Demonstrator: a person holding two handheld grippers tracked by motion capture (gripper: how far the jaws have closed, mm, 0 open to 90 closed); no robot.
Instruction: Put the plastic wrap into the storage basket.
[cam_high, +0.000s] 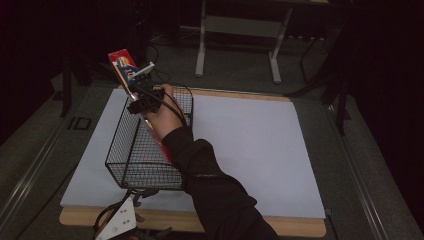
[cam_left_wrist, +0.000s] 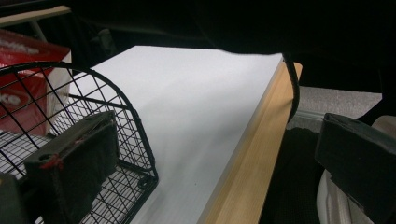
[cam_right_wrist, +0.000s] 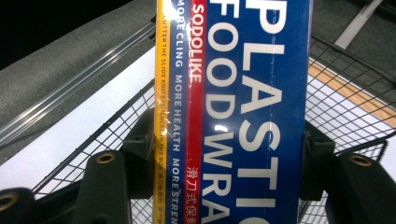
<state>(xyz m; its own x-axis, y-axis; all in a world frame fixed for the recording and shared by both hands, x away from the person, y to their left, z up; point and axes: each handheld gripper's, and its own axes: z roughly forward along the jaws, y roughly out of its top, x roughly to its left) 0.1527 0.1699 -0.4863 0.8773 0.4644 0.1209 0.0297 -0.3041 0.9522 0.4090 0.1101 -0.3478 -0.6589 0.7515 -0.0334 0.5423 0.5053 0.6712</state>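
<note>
- The right claw (cam_high: 141, 101) is clamped on the plastic food wrap box (cam_right_wrist: 233, 112), one jaw on each long side face, with the box standing steeply up from the claw above the far end of the wire basket (cam_high: 131, 145).
- The box is long, narrow cardboard: probably light, stiff along its length, but its thin walls could dent under a hard squeeze.
- Its printed skin looks glossy, so it may slip lengthwise between the jaws; a hold nearer the middle would curb the swing of the end above the claw.
- The left claw (cam_left_wrist: 201, 154) stands with jaws apart and nothing between them, at the basket's near corner by the tabletop (cam_left_wrist: 201, 102) edge.
- A red carton (cam_left_wrist: 28, 84) lies inside the basket, beyond the left claw.
</note>
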